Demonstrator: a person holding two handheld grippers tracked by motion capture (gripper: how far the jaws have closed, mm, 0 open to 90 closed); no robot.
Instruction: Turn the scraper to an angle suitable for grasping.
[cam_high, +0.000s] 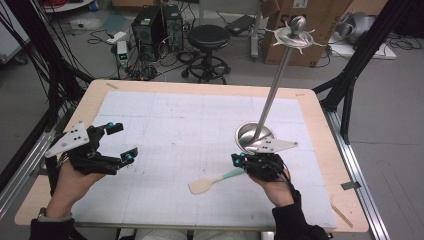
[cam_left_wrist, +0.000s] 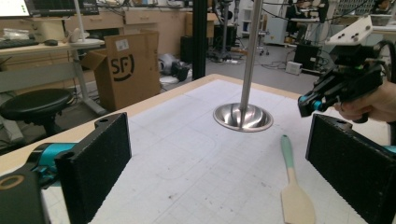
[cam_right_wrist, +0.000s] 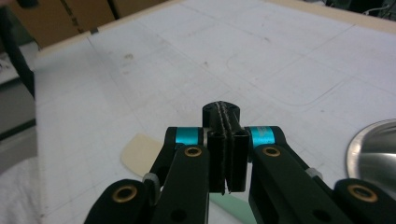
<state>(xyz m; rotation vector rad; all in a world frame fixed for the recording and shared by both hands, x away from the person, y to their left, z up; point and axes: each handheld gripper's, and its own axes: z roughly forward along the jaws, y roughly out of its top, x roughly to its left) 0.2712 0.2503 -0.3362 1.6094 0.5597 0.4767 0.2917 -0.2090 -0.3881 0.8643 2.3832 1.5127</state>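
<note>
— Where are your tongs?

— My left tongs (cam_high: 123, 142) hang over the bench's (cam_high: 200, 87) left side, jaws wide apart, holding nothing. My right tongs (cam_right_wrist: 225, 154) sit pressed together just above the spatula (cam_high: 215, 181).

— Touching it?

— Hard to tell; the handle passes underneath them. The spatula lies flat near the steel stand's base (cam_high: 248, 135).
</note>
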